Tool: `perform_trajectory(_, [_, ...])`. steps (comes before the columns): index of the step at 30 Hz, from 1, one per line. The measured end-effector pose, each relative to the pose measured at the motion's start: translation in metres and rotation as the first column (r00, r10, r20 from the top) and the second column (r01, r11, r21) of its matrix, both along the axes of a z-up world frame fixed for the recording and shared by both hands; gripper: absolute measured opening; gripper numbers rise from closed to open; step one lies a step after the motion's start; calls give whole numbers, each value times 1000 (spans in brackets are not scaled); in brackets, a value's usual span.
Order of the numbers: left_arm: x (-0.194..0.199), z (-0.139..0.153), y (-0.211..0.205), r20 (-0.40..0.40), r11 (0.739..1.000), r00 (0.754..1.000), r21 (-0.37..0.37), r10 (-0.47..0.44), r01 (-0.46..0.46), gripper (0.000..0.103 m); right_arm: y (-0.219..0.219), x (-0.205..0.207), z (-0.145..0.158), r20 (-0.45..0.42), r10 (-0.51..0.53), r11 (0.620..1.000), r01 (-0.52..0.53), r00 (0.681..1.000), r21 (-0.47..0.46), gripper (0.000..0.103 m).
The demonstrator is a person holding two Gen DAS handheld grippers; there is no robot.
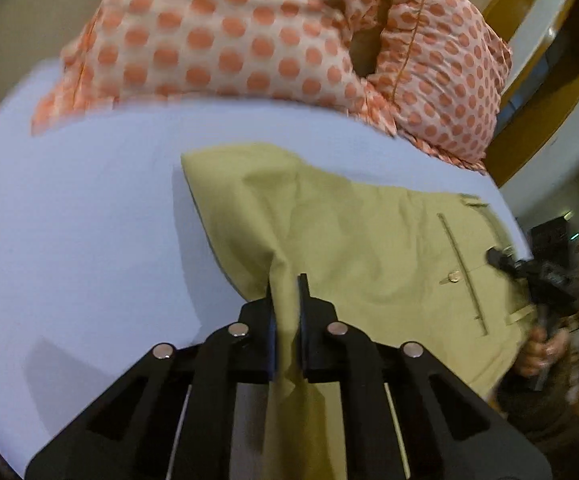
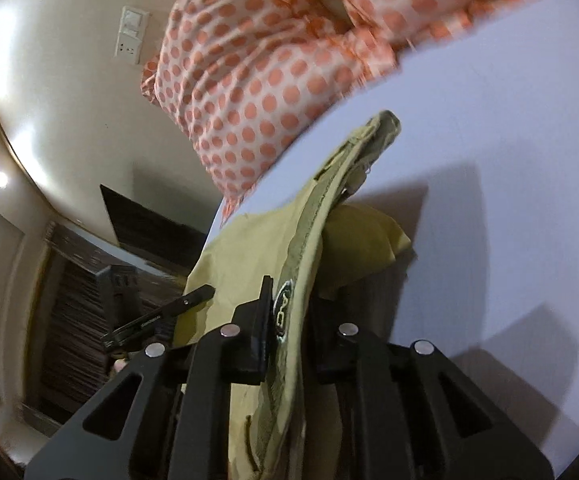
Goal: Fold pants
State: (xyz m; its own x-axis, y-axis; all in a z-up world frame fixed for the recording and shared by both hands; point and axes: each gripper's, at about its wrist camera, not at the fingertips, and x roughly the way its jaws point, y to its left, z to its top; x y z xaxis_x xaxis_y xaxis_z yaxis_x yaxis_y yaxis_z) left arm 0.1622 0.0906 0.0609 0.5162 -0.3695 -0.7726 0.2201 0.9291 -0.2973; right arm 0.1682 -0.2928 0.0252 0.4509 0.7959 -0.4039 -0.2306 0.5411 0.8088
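Khaki-green pants lie partly on a pale blue bed sheet. My left gripper is shut on a fold of the pants fabric, which runs back between its fingers. The back pocket with a button faces up. My right gripper shows at the right edge of the left wrist view, at the waistband. In the right wrist view my right gripper is shut on the waistband, with a label beside the left finger. The pants hang lifted off the sheet.
A pillow with orange dots lies at the head of the bed, also in the right wrist view. A wall with switches and dark furniture stand beside the bed. The other gripper's tip shows at left.
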Motion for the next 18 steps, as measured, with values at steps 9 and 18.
perform_trajectory(9, [95, -8, -53, 64, 967, 991, 218, 119, -131, 13, -9, 76, 15, 55, -213, 915, 218, 976, -340, 25])
perform_trajectory(18, [24, 22, -22, 132, 997, 988, 25, 74, -78, 39, -13, 28, 38, 171, -227, 890, 275, 959, -363, 63])
